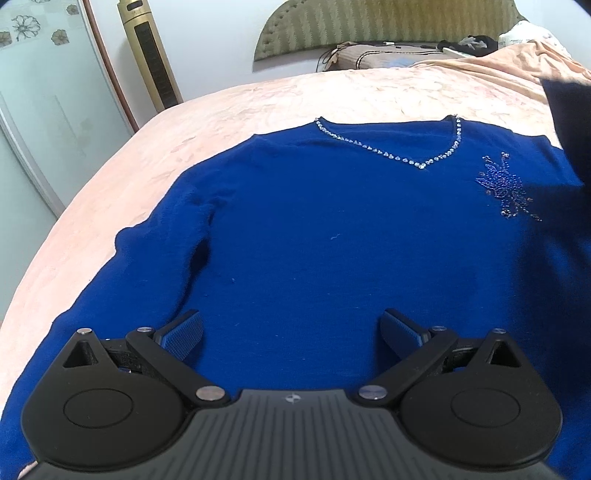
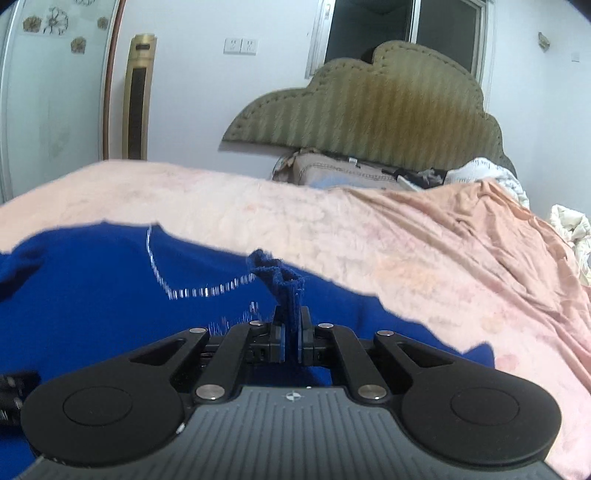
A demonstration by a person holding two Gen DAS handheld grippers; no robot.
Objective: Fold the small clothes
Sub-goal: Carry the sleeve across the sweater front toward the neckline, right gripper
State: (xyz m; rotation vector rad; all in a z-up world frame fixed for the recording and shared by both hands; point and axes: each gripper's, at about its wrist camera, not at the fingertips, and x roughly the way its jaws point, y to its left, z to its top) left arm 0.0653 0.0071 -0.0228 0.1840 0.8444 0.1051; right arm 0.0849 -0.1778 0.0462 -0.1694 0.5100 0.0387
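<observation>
On the bed (image 1: 258, 96), blue sweater (image 1: 332, 240).

You have one blue sweater (image 1: 314, 229) on one bed (image 1: 258, 99), with one rhinestone neckline (image 1: 388, 153) and one beaded motif (image 1: 508, 186) on its chest. You hold two hand-held grippers: the left hand-held gripper (image 1: 291, 332) and the right hand-held gripper (image 2: 291, 332). Behind the bed you see one headboard (image 2: 369, 107), one tall gold tower unit (image 2: 138, 96), two wall sockets (image 2: 241, 46) and one window (image 2: 402, 26).
</observation>
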